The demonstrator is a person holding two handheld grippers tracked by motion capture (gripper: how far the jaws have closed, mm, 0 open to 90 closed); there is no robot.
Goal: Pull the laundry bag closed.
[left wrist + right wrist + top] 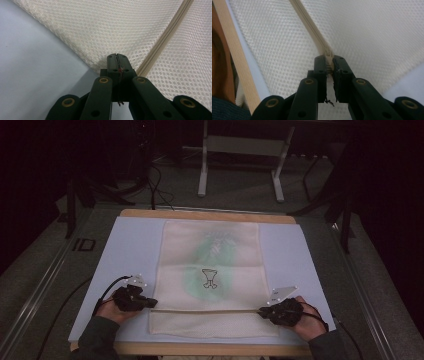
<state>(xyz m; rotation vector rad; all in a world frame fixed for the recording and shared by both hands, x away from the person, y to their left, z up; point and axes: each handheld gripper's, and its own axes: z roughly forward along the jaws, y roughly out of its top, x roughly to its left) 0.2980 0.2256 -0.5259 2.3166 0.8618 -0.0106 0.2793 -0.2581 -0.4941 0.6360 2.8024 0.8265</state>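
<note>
From above, the mesh bag (212, 280) lies mid-mat with the left gripper (150, 303) at eight o'clock and the right gripper (264, 311) at four; the left gripper (117, 61) view shows jaws pinching the bag's edge (100, 65), while the right gripper (329, 63) view shows jaws clamping its zipper end (327, 53).

Near the tabletop's front corners, the person's forearms come in wearing dark grey-green knitted sleeves (97, 335). Each hand carries a black device, the left gripper (150, 303) and the right gripper (262, 311), each topped with a pale grey three-cornered plate (283, 293) dotted with small white studs and trailing a thin black cable (106, 291). Close up, the jaws are matte black bars on black link arms, pinned with brass-ringed rivets (103, 80) and small dark screw holes.
</note>
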